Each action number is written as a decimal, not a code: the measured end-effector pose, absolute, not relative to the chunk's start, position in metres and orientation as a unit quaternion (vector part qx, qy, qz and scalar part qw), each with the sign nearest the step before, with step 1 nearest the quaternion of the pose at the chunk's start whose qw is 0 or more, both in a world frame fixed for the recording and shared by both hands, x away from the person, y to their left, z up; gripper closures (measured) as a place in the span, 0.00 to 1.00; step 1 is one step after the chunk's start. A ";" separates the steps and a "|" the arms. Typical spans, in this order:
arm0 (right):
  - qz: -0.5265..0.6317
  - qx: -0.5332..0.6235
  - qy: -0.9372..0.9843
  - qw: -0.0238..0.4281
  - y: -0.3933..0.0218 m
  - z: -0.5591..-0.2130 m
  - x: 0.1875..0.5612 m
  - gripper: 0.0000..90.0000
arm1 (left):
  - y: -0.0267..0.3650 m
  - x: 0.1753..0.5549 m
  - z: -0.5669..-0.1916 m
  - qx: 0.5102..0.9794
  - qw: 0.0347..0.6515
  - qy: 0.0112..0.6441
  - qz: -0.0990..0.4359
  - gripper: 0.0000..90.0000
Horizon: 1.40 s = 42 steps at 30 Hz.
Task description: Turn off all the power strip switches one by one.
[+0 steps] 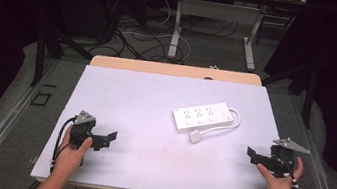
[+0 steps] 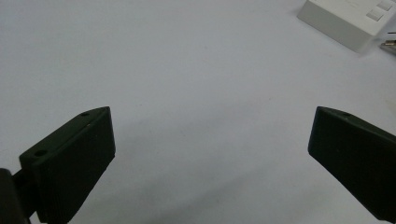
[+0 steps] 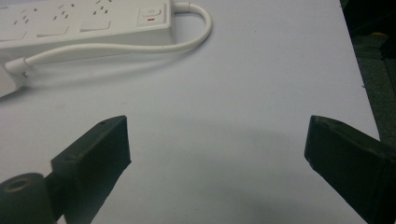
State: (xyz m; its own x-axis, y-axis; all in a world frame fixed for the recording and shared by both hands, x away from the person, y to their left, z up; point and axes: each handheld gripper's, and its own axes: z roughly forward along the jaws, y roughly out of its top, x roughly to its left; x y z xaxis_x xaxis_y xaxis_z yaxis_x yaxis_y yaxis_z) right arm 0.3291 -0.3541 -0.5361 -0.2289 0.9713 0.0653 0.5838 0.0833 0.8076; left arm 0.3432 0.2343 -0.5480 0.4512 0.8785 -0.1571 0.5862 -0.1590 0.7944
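The left tool sits low over the counter in my left hand, jaws spread wide with nothing between them. The right tool mirrors it in my right hand, also released, its jaws wide apart over bare surface. Both tools point inward toward each other. The white power strip lies flat on the counter ahead of and between the two tools, nearer the right one and clear of both. Its cord loops out of the end closest to the right tool and runs back along the strip's near side to the plug.
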 end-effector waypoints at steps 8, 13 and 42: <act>0.373 0.549 0.702 0.259 -0.345 -0.530 0.330 0.20 | 0.235 0.343 -0.545 0.739 0.422 0.496 0.171 0.02; 0.378 0.539 0.706 0.261 -0.339 -0.523 0.335 0.26 | 0.235 0.341 -0.544 0.741 0.415 0.498 0.175 0.03; 0.354 0.498 0.753 0.246 -0.298 -0.471 0.387 0.43 | 0.235 0.340 -0.543 0.744 0.407 0.499 0.178 0.05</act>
State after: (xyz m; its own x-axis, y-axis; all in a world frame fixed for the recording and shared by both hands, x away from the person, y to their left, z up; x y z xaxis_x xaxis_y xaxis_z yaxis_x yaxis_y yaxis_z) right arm 0.3872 -0.2983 -0.4714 -0.3839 0.9232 -0.0177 0.5755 0.2542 0.7773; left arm 0.3402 0.2350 -0.5432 0.4381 0.8876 -0.1422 0.5987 -0.1701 0.7827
